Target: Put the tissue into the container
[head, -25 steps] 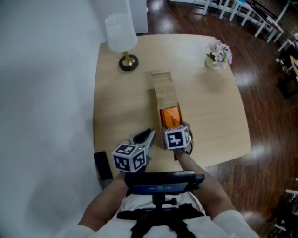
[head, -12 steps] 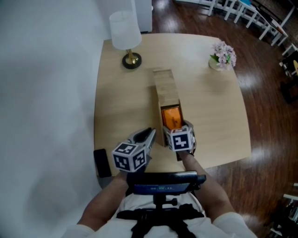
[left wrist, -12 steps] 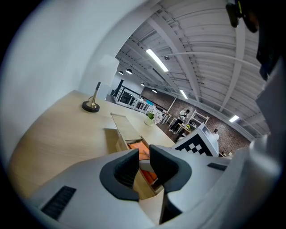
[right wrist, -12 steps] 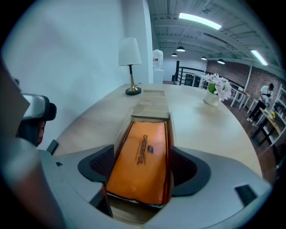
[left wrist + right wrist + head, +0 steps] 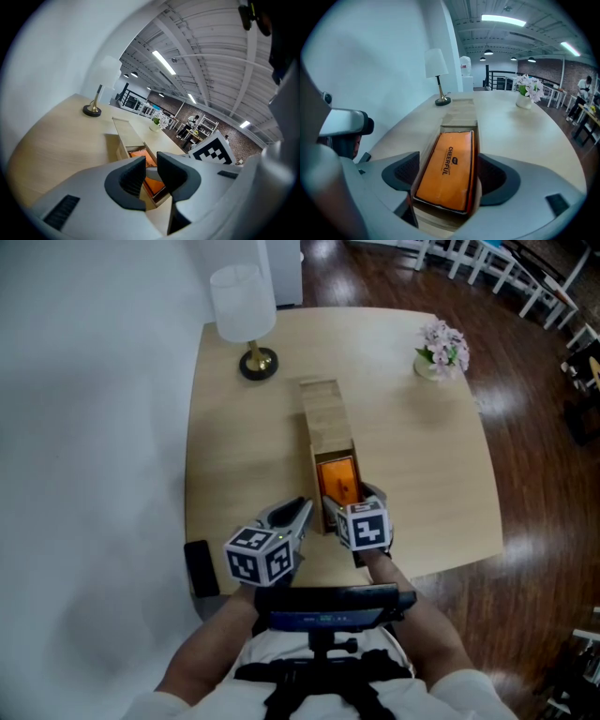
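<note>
A long wooden container (image 5: 322, 413) lies on the table, its far half under a lid and its near end uncovered. An orange tissue pack (image 5: 337, 482) lies flat in the uncovered end, also visible as the tissue pack (image 5: 449, 159). My right gripper (image 5: 347, 500) is open at that near end, its jaws straddling the container and pack, pads beside the walls. In its own view the right gripper (image 5: 448, 180) frames the pack. My left gripper (image 5: 300, 512) hovers just left of the container; the left gripper (image 5: 151, 164) is empty, its jaws only slightly apart.
A white lamp (image 5: 244, 306) stands at the table's far left corner. A small flower pot (image 5: 441, 348) is at the far right. A black object (image 5: 200, 568) sits at the table's (image 5: 422, 456) near left edge. White chairs (image 5: 487, 263) stand beyond on the wooden floor.
My right gripper has eased a little back toward the table's near edge, so slightly more of the orange pack shows. The left gripper has stayed put.
</note>
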The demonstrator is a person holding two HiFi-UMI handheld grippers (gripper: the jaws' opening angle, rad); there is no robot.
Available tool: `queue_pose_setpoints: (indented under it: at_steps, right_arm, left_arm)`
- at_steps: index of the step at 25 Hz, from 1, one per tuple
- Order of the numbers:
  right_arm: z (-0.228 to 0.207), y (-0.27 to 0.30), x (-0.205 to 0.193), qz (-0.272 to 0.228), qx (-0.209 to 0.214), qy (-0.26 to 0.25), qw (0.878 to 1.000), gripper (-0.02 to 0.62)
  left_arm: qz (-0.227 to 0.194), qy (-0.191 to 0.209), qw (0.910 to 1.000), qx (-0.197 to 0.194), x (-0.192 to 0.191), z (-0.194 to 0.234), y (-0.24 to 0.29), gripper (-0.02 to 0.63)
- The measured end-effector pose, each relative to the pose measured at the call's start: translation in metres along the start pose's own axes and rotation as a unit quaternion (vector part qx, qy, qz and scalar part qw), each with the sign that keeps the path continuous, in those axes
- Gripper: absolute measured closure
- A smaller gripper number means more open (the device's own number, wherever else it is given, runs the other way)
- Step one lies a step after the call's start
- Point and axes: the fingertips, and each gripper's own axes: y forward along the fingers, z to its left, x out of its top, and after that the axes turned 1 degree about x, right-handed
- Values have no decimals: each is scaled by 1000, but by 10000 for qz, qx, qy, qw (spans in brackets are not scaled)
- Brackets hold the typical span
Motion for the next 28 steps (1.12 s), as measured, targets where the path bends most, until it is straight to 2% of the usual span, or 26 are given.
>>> queue_pose_setpoints:
  at_steps: [4, 5, 7, 8, 10, 15, 16, 17, 20, 24, 28]
  right_arm:
    - [-4, -21, 9, -280, 208, 58, 9994, 208]
    - [-6, -28, 11, -341, 254, 72, 9991, 225]
    - [-11, -41, 15, -456, 366, 83, 9983, 302]
    - [-13, -48, 17, -515, 434, 67, 9977, 373]
    - [-17, -61, 20, -614, 560, 19, 9965, 455]
    - [-26, -78, 20, -648, 900, -133, 9937, 507]
    - [-29, -80, 19, -661, 942, -150, 9932, 573]
    - [-32, -81, 19, -670, 1006, -127, 9926, 595]
    - [-38, -87, 19, -662, 1186, -104, 9907, 595]
    - [-46, -90, 18, -583, 1086, -553, 9908, 595]
    - [-52, -88, 16, -471, 1042, -730, 9908, 595]
  left_arm:
    - [-53, -31, 10000, -10, 2, -5, 2, 532]
    - [-74, -40, 10000, -19, 3, -7, 2, 532]
    - [-131, -57, 9999, -37, 6, -11, 2, 532]
    - [-161, -59, 9998, -42, 7, -13, 2, 532]
    - [-210, -67, 9997, -41, 10, -17, 2, 532]
    - [-335, -123, 9994, 8, 14, -23, 2, 532]
    - [-356, -134, 9993, 20, 14, -24, 3, 532]
    - [-376, -140, 9992, 28, 15, -25, 3, 532]
    - [-425, -131, 9990, 29, 17, -31, 5, 532]
    - [-455, -91, 9989, 28, 19, -38, 10, 532]
    - [-475, -63, 9988, 43, 21, -41, 13, 532]
